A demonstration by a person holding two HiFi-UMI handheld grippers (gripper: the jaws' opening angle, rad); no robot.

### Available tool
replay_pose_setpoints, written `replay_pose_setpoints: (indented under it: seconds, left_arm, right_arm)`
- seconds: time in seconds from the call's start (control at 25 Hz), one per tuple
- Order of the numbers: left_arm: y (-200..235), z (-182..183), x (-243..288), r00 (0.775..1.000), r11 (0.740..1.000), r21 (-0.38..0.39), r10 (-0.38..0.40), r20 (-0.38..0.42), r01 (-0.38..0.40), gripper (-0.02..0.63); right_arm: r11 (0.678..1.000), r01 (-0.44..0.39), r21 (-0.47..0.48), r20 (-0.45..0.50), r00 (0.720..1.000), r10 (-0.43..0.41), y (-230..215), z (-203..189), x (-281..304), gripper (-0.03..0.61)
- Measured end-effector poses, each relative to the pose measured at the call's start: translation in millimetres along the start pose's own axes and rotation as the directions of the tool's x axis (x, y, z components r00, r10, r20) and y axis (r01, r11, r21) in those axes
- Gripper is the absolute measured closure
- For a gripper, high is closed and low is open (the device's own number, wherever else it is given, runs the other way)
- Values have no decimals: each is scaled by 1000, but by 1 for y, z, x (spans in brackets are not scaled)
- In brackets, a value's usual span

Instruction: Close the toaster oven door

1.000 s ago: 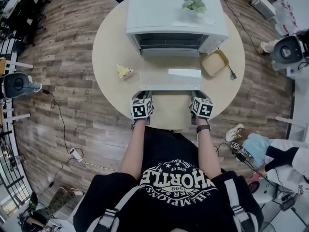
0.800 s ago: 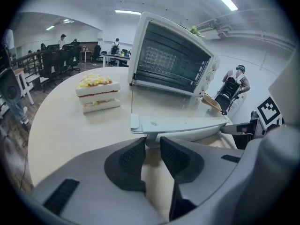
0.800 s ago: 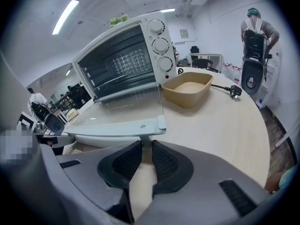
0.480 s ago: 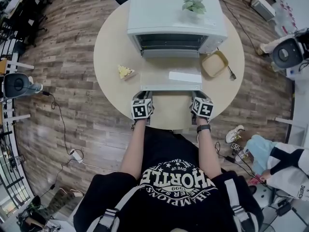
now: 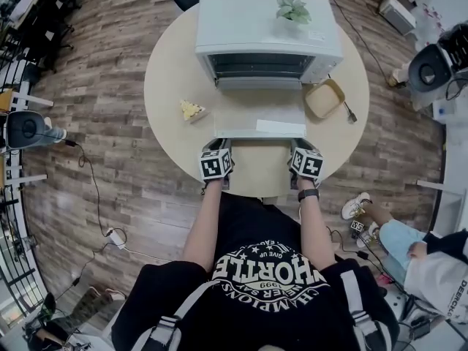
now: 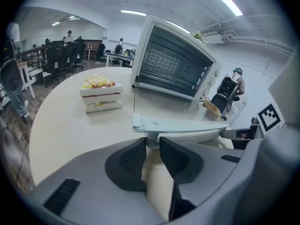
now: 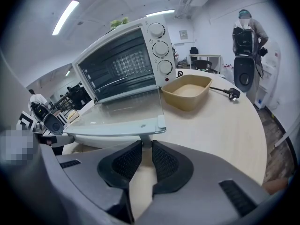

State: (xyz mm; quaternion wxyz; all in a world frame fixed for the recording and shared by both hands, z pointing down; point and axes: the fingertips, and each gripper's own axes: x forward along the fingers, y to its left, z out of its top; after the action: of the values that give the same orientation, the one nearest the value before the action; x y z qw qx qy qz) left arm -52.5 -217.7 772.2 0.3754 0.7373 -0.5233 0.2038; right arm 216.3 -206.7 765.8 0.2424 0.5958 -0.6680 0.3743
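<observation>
Round beige table [image 5: 167, 86] — wood-plank floor [image 5: 102, 123]

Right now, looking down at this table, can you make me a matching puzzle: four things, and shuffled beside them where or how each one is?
Things:
1. small green potted plant
2. layered slice of cake
3. shallow tan baking tray
4. glass oven door

Places or states:
A. on the round beige table, right of the door
B. folded down flat, open
C. on top of the white toaster oven
D. on the table, left of the door

Pairs: 1-C, 2-D, 3-A, 4-B.
</observation>
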Motion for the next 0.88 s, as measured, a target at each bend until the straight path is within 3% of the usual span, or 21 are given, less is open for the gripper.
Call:
replay_pose_setpoints:
  seconds: [0.88]
  left_arm:
    - [-5,11,-12,1000,1000,14,-9,30,9,506]
  right_arm:
    - [999,-37,18,40,999,37,9,12,-10,489]
